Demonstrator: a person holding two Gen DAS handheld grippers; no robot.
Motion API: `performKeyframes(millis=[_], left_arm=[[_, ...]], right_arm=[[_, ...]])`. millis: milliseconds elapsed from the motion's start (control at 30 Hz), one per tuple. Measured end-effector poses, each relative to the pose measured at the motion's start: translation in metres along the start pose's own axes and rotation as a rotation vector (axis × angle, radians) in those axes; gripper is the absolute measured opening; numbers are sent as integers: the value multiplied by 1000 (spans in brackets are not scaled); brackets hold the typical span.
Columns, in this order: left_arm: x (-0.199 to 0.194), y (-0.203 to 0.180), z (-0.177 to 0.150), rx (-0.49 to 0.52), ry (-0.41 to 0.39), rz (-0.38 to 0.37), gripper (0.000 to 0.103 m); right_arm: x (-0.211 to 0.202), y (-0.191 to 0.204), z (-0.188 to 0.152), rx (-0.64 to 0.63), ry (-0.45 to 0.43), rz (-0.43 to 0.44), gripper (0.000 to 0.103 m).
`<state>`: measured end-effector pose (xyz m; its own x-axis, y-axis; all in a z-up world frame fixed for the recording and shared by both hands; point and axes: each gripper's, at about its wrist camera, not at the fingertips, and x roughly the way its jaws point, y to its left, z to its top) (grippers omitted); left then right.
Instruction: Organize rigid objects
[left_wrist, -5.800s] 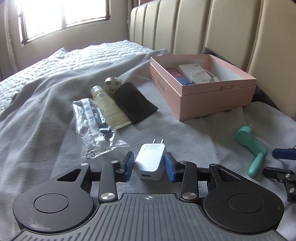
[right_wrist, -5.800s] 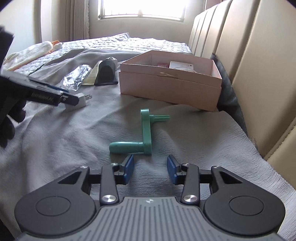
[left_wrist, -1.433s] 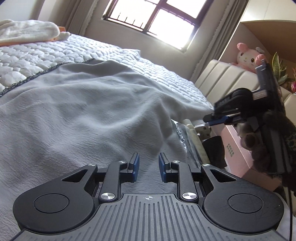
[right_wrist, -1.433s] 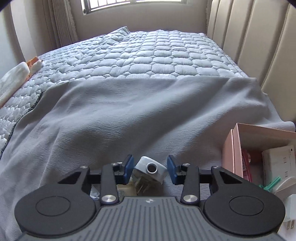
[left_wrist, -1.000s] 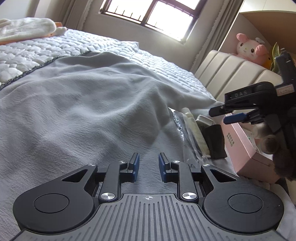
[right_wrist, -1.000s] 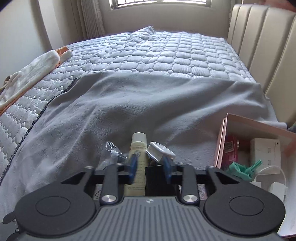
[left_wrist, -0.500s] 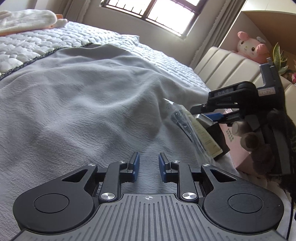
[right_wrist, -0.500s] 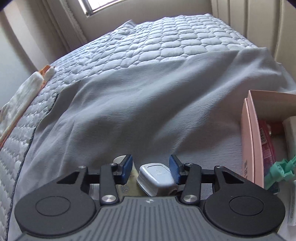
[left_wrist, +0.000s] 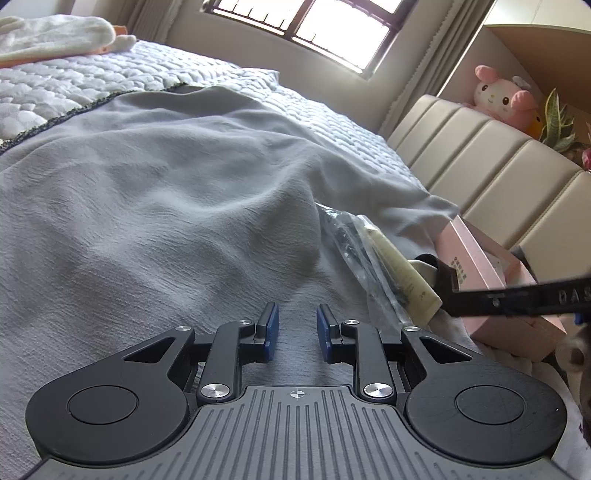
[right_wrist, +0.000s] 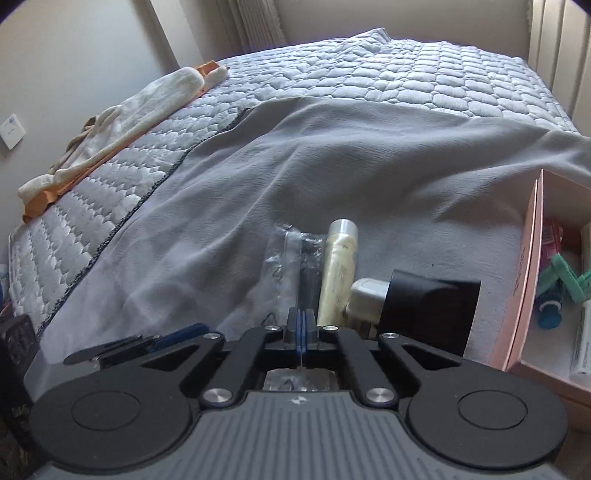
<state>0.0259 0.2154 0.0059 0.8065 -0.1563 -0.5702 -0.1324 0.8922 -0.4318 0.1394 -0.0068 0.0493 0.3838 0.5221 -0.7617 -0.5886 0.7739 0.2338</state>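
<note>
My right gripper (right_wrist: 301, 326) is shut on the near edge of a clear plastic bag (right_wrist: 291, 266) that lies on the grey blanket. Beside the bag lie a cream tube (right_wrist: 338, 269), a white plug adapter (right_wrist: 364, 299) and a black pouch (right_wrist: 430, 310). The open pink box (right_wrist: 524, 280) at the right holds a teal handle (right_wrist: 565, 277) and other items. My left gripper (left_wrist: 295, 328) is open and empty over the blanket; the bag (left_wrist: 354, 247), tube (left_wrist: 402, 273) and box (left_wrist: 476, 258) lie to its right. The right gripper's arm (left_wrist: 517, 291) crosses there.
The grey blanket (right_wrist: 295, 166) covers the quilted bed (right_wrist: 369, 66). A padded headboard (left_wrist: 480, 158) stands behind the box, with a pink plush toy (left_wrist: 498, 96) above it. A cream cloth (right_wrist: 129, 114) lies at the bed's far left edge.
My right gripper let go of the white plug adapter, moved left and closed on the plastic bag's edge. My left gripper stayed open and shifted little.
</note>
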Motion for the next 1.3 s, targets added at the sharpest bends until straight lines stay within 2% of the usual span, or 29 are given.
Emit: performKeyframes(millis=[100,200,267,333,400,500,567,633,667,700,933,1067,1200,1300], left_arm=[[0,-3,0,12,-3,7,25],[2,-12,7,-2,9,-11,25],[4,-18,13,-35,8,-11,25],[8,-26,24,-75,6,-14,25],[16,-35,37,-108,4,-15,25],[38,-54,55,-100,29,19,25],[58,-66,62,-70,57,101,25],[77,-76,64,-32,87,165,26],[84,-81,63,-15,92,172,31],[89,-86,63,-1,94,188,31],[106,-124,51,237,109,298,30],[94,-127,38,330,123,261,30],[71,-124,21,372,126,165,29],[55,-127,2,449,131,101,31]], right_arm=[[-16,-7,-26,11,-18,-54,1],[-44,-14,-60,-13,-102,-159,2],[-61,-24,-83,10,-129,-183,8],[-76,-34,-107,41,-155,-200,31],[-89,-45,-135,56,-192,-247,44],[-96,-58,-169,71,-200,-321,44],[-97,-64,-185,84,-196,-352,44],[-101,-68,-198,91,-199,-366,44],[-104,-70,-204,95,-208,-364,44],[-107,-70,-209,98,-216,-360,44],[-115,-65,-226,39,-246,-379,46],[-113,-67,-232,34,-256,-370,49],[-107,-64,-238,20,-289,-383,56],[-105,-60,-240,-2,-300,-404,58]])
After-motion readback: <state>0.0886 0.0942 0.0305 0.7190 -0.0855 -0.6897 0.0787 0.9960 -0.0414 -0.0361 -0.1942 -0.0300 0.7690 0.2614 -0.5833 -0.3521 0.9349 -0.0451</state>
